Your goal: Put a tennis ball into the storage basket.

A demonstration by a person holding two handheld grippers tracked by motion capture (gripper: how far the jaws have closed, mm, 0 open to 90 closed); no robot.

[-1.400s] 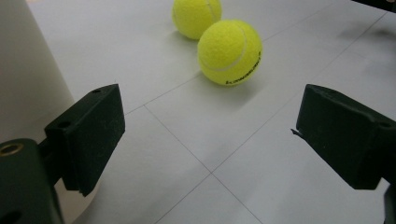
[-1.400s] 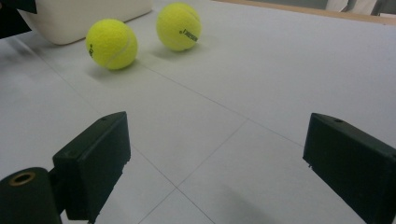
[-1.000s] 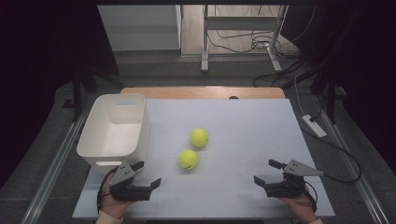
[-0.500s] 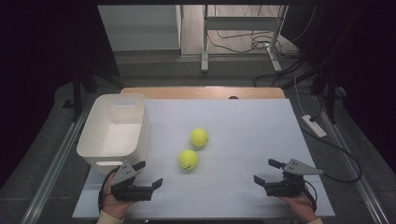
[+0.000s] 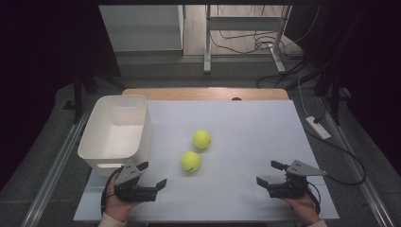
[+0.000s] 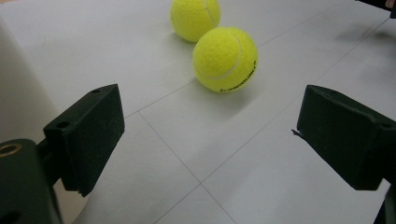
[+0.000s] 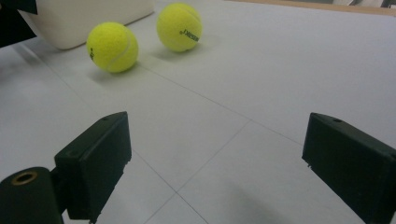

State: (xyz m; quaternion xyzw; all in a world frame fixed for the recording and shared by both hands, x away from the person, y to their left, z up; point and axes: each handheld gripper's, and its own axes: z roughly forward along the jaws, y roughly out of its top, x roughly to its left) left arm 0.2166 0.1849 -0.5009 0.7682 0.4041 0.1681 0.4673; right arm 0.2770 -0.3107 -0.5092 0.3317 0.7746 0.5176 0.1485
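Note:
Two yellow tennis balls lie on the white table top, the front ball just ahead of the back ball. My left gripper rests near the front left edge, open, jaws wide apart with nothing between them, pointing at the front ball a short way off. My right gripper sits at the front right, open and empty, facing the balls across the table.
A white plastic bin stands at the table's left, close behind my left gripper, its wall beside the left jaw. A wooden strip runs along the far edge. A power strip and cables lie on the floor at right.

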